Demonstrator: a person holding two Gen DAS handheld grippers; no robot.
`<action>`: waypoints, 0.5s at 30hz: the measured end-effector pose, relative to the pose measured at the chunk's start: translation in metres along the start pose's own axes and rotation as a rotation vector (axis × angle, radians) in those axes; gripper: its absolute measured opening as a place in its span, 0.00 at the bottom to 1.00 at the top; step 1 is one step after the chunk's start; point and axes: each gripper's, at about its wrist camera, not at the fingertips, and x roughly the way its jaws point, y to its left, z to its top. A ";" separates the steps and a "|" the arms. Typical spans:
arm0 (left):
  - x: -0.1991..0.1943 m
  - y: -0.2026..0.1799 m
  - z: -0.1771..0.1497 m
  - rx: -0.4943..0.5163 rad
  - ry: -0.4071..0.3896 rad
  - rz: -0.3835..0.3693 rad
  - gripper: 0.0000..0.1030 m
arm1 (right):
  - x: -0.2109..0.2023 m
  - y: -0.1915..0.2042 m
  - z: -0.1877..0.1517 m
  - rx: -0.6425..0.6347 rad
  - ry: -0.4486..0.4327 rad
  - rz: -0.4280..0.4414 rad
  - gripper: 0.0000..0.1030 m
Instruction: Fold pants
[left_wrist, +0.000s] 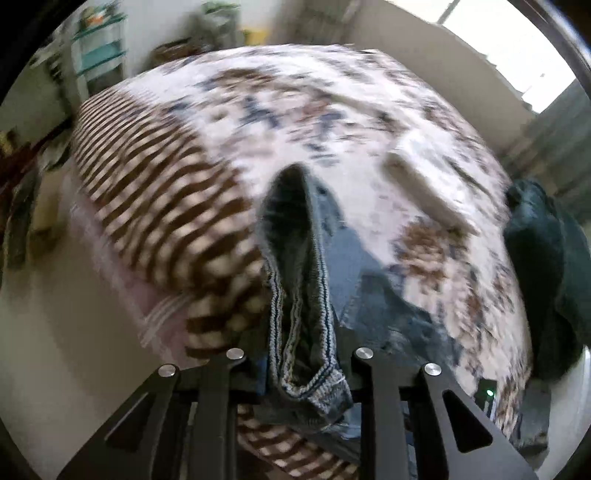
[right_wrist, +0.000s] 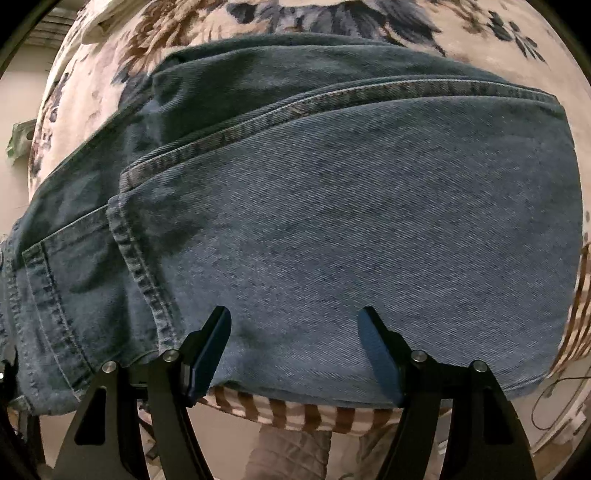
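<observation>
Nearest you, the left gripper (left_wrist: 295, 373) has its jaws pinching the hem of the jeans (left_wrist: 301, 266), lifted at 6 o'clock. The right gripper (right_wrist: 293, 354) has its jaws spread over folded denim lying on the bed (right_wrist: 480, 33). Beyond, at 12 o'clock, floral cover. Risk: a hasty swing could slip the hem loose and skew the fold.

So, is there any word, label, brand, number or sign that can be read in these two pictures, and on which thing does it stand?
None can be read.
Blue denim jeans: only seams and stitching show, no tag or brand patch.
Floral and brown-striped bedspread: pattern only, no writing.
Teal shelf unit in the background of the left wrist view: too blurred to tell whether anything on it bears text.
Black grippers, left and right: no markings visible.
</observation>
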 end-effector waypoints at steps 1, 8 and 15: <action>-0.001 -0.014 0.000 0.049 -0.014 -0.016 0.19 | -0.004 -0.003 0.000 0.005 -0.010 0.005 0.72; -0.003 -0.077 0.000 0.244 -0.028 -0.081 0.18 | -0.058 -0.033 -0.010 -0.051 -0.172 -0.185 0.92; -0.004 -0.153 -0.041 0.473 0.011 -0.155 0.18 | -0.088 -0.088 -0.010 -0.013 -0.230 -0.209 0.92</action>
